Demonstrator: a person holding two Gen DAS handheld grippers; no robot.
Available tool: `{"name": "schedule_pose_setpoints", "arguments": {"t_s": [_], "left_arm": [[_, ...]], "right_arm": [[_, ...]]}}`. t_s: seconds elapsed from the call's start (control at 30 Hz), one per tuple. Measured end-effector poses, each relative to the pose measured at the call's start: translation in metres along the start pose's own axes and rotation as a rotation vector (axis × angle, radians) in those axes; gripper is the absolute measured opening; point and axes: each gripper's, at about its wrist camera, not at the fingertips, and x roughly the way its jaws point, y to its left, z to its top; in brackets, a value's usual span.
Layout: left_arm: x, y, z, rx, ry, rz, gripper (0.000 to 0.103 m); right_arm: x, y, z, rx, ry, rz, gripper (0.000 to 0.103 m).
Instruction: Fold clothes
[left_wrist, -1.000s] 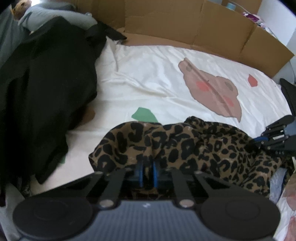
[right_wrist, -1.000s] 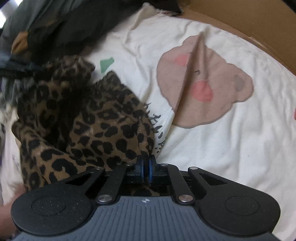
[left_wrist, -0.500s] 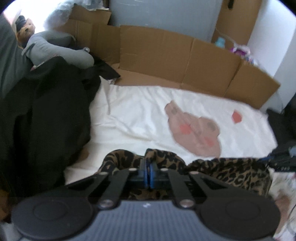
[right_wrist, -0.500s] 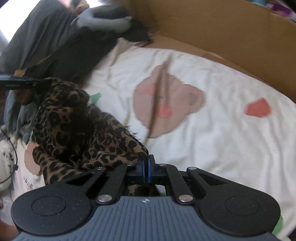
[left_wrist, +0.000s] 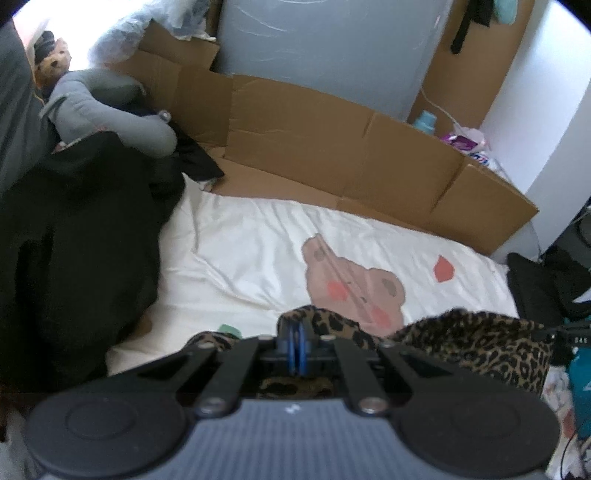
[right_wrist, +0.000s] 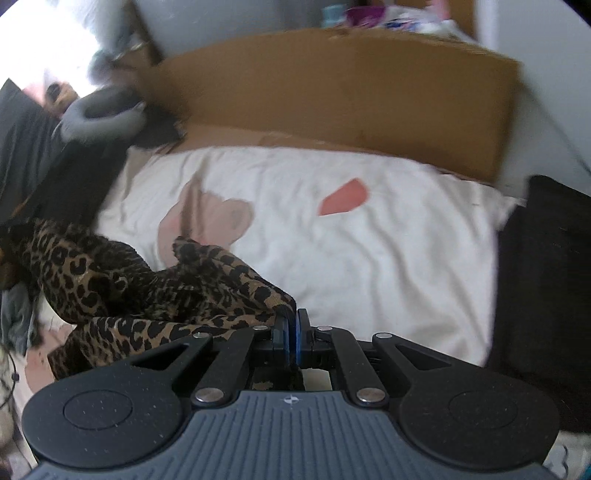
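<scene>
A leopard-print garment (left_wrist: 476, 343) hangs stretched between my two grippers, lifted off the white bear-print sheet (left_wrist: 258, 266). My left gripper (left_wrist: 295, 345) is shut on one edge of the garment, cloth bunched over its blue pads. In the right wrist view my right gripper (right_wrist: 291, 334) is shut on another corner of the leopard-print garment (right_wrist: 122, 280), which trails away to the left toward the other gripper. The right gripper's black tip shows at the far right edge of the left wrist view, at the end of the cloth.
A pile of black clothes (left_wrist: 74, 240) and a grey stuffed toy (left_wrist: 107, 110) lie at the left of the bed. Cardboard panels (left_wrist: 332, 147) line the far side. A dark cushion (right_wrist: 543, 288) sits at the right edge of the sheet (right_wrist: 369, 251).
Both grippers have risen with the leopard-print garment, lifting it off the sheet. The right gripper has swung right and rolled, pulling the cloth out between the two.
</scene>
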Motion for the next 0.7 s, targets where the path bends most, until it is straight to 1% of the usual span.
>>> {"name": "schedule_pose_setpoints", "arguments": {"t_s": [0.07, 0.2, 0.37, 0.47, 0.53, 0.57, 0.6, 0.67, 0.7], "left_arm": [[0.003, 0.003, -0.006, -0.039, 0.040, -0.025, 0.003], [0.018, 0.009, -0.027, -0.065, 0.118, -0.002, 0.003], [0.050, 0.018, -0.061, -0.042, 0.227, 0.049, 0.003], [0.064, 0.023, -0.081, -0.013, 0.291, 0.079, 0.003], [0.066, 0.029, -0.088, -0.029, 0.315, 0.088, 0.003], [0.067, 0.032, -0.091, -0.038, 0.325, 0.092, 0.004], [0.067, 0.033, -0.094, -0.036, 0.332, 0.097, 0.004], [0.066, 0.034, -0.097, -0.025, 0.345, 0.106, 0.004], [0.064, 0.034, -0.098, -0.018, 0.351, 0.104, 0.005]], "right_arm": [[-0.009, -0.009, -0.004, 0.024, -0.009, -0.023, 0.001], [-0.010, -0.025, -0.022, 0.121, 0.030, -0.032, 0.001], [0.014, -0.034, -0.046, 0.183, 0.110, -0.047, 0.002], [0.026, -0.039, -0.051, 0.207, 0.157, -0.049, 0.003], [0.028, -0.040, -0.051, 0.216, 0.172, -0.043, 0.008], [0.027, -0.039, -0.049, 0.214, 0.170, -0.038, 0.012], [0.026, -0.038, -0.047, 0.207, 0.166, -0.041, 0.019], [0.025, -0.036, -0.043, 0.192, 0.153, -0.046, 0.027], [0.025, -0.035, -0.041, 0.186, 0.146, -0.043, 0.028]]}}
